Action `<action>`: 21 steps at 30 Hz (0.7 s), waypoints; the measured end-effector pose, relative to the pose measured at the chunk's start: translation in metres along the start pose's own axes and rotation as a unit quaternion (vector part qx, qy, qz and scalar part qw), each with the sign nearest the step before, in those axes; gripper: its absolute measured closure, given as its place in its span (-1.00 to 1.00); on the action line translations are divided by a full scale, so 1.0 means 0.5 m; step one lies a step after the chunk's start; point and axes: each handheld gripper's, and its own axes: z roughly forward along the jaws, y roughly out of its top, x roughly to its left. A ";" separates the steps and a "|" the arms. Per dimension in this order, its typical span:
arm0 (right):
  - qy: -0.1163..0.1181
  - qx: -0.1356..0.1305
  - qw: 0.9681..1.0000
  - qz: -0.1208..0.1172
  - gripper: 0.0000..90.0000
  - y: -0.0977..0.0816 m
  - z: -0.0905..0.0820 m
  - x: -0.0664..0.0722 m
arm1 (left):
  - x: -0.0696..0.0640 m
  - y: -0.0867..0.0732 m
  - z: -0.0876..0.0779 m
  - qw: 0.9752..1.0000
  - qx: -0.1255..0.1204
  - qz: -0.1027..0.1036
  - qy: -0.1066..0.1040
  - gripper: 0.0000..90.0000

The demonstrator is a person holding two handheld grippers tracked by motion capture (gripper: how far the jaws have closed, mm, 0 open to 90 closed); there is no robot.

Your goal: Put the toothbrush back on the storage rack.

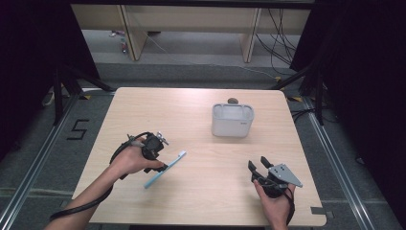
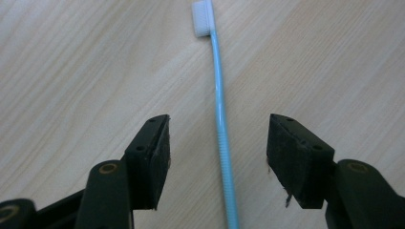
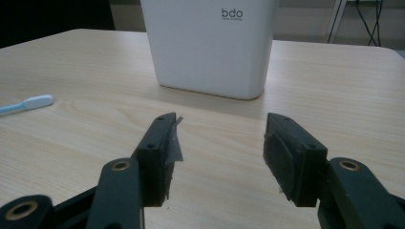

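- Left tongs [image 2: 217, 143] spread wide, low over the bench [image 1: 201, 191], jaws either side of the toothbrush [image 2: 220, 124] handle, not touching it
- Toothbrush: pale blue handle, white head, lying flat on the bench at left, well apart from the white container [image 1: 232, 120]
- Container upright toward the far right of the bench, open top
- Right tongs [image 3: 219, 143] spread, holding nothing, aimed at the container from near the front edge
- Risk: thin handle lies flush on the wood; pads closing too high may slide over it, or tips may scrape the bench
- Risk: off-centre pinch could let the brush pivot and droop once lifted
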 end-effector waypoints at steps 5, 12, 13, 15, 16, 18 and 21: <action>0.002 0.003 1.000 0.004 0.03 0.000 -0.001 0.002 | -0.002 0.014 0.017 0.999 0.047 -0.001 -0.005 0.04; 0.004 0.004 1.000 0.002 0.02 0.001 0.000 0.002 | -0.005 0.023 0.036 0.997 0.073 0.004 -0.010 0.25; 0.004 0.001 1.000 -0.002 0.02 0.000 0.001 0.001 | -0.006 0.026 0.041 0.997 0.073 0.005 -0.009 0.30; 0.004 0.001 1.000 -0.003 0.01 0.000 0.001 0.001 | -0.006 0.032 0.043 0.997 0.082 0.005 -0.011 0.36; 0.004 0.001 1.000 -0.003 0.01 0.000 0.001 0.001 | -0.006 0.034 0.044 0.996 0.084 0.006 -0.012 0.39; 0.006 0.008 1.000 0.003 0.01 0.000 -0.001 0.003 | -0.007 0.037 0.046 0.996 0.090 0.006 -0.013 0.41; 0.007 0.010 1.000 0.006 0.00 0.000 0.000 0.004 | -0.008 0.042 0.053 0.995 0.099 0.008 -0.013 0.45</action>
